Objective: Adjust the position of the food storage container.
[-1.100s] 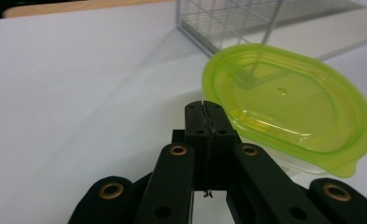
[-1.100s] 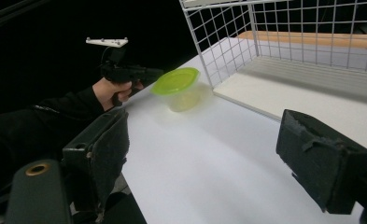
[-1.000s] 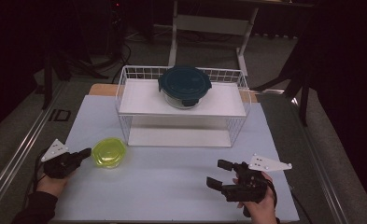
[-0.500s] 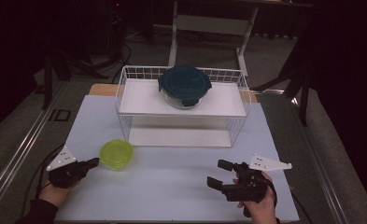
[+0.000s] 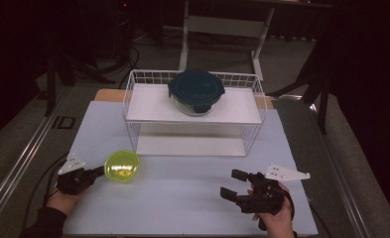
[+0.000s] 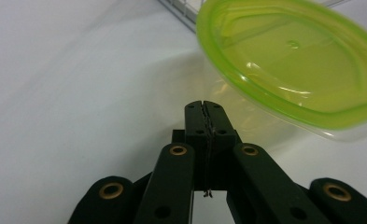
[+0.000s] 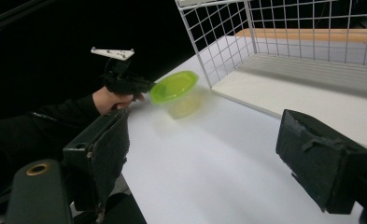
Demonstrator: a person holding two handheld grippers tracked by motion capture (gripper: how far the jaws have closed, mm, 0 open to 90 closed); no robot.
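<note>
Left gripper (image 5: 99, 172) jaws pressed fully together on nothing, tips just short of lime-lidded container (image 5: 122, 166) straight ahead on white table (image 5: 182, 198), right gripper (image 5: 232, 184) jaws spread wide and empty, container well off beyond it, wire rack (image 5: 195, 116) farther behind

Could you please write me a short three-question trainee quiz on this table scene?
1. True or false: the left gripper has its jaws pressed together beside the green-lidded container.
2. Where does the dark-lidded glass container stand? A) on the wire rack's top shelf B) on the table
3. How do the right gripper's jaws stand?

Key: 1 true; 2 A; 3 open, nothing between them.
</note>
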